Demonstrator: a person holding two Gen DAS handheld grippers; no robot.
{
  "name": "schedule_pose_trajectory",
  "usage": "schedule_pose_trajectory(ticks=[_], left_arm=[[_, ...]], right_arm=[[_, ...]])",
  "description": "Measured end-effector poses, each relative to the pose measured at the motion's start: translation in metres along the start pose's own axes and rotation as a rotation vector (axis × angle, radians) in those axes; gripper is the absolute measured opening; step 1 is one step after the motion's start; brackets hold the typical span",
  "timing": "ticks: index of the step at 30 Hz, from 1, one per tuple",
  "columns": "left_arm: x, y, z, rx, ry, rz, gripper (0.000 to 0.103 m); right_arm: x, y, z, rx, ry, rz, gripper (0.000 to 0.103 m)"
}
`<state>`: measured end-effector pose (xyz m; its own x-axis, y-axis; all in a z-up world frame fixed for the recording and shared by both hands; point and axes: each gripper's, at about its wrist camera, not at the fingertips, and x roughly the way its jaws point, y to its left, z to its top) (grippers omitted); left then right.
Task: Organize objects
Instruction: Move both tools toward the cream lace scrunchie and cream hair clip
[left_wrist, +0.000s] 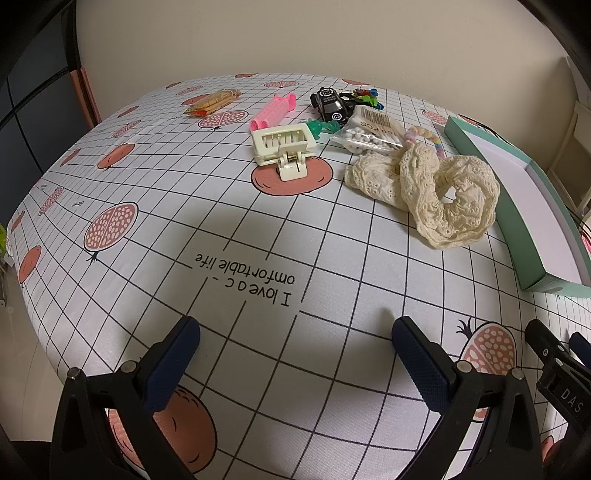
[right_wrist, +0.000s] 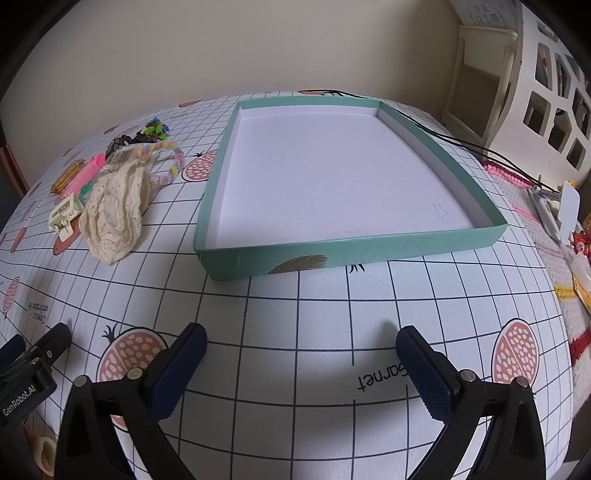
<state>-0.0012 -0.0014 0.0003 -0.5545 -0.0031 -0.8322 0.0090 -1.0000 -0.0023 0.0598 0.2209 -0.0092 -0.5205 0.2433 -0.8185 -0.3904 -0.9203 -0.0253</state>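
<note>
Left wrist: left tool (left_wrist: 295, 332) wide open, empty, above tablecloth (left_wrist: 258, 229).

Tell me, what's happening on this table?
A person holds a gripper in each hand, and both the left gripper and right gripper hover over the tablecloth with jaws open and empty. A green tray sits empty. Beside it lie a lace scrunchie, a hair clip, a bag of cotton swabs, a toy car, a pink roller and other small items. Nothing has been sorted yet.
</note>
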Motion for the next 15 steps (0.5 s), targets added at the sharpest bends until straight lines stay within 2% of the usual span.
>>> schedule_pose_trajectory(ticks=[11,15], left_arm=[[0.0006,-0.0014,-0.0002,-0.001,0.009,0.001,0.103],[0.0007,-0.0027,0.0015,0.008,0.039,-0.004,0.103]], right_arm=[[-0.0001,-0.0002,0.0003,0.001,0.003,-0.001,0.103],[-0.0001,-0.0019,0.0021,0.001,0.010,0.004,0.103]])
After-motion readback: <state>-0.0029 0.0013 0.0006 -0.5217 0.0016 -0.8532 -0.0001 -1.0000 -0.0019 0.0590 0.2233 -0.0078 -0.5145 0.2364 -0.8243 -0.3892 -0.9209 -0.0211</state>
